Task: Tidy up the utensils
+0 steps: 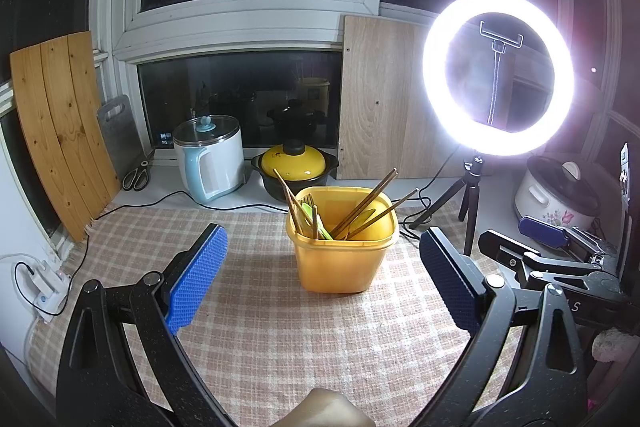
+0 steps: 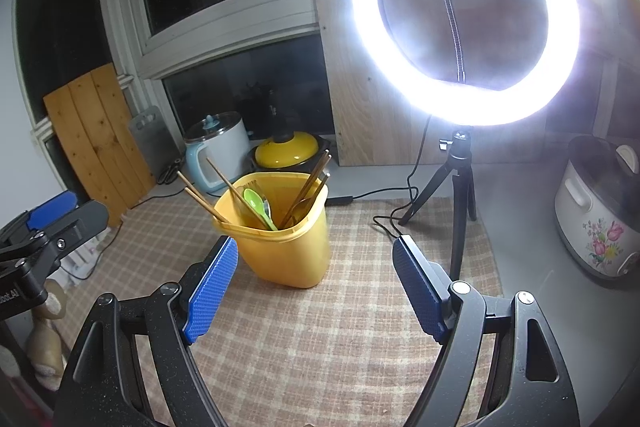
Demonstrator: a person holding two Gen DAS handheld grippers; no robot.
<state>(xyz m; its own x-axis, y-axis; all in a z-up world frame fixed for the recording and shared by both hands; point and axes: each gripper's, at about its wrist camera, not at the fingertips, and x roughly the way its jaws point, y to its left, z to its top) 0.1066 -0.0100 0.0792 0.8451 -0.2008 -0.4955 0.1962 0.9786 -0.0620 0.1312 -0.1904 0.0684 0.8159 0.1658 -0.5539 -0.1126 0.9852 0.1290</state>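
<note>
Far left, a wooden board [image 1: 60,131] is seen leaned against the window, with a grey cutting board [image 1: 120,135] and scissors [image 1: 137,175] beside it. A white kettle [image 1: 210,159] and a yellow-lidded pot [image 1: 294,165] are set on the sill behind the checked cloth [image 1: 248,307].

The left gripper [image 1: 324,279] is held with jaws wide, nothing between the pads; the cloth is seen through the gap. A bit of a hand [image 1: 324,411] shows at the bottom edge.

Mid-cloth, the yellow bin [image 1: 340,259] stands upright. Chopsticks [image 1: 366,205] and a green spoon [image 2: 256,203] are stood inside it, leaning on the rim.

The right gripper [image 2: 314,287] is likewise spread wide and empty, its left pad just beside the bin; whether it touches cannot be told.

Right of the bin, a lit ring light [image 1: 498,73] stands on a tripod [image 1: 468,195]. Far right, a floral cooker [image 2: 600,219] is set off the cloth.
</note>
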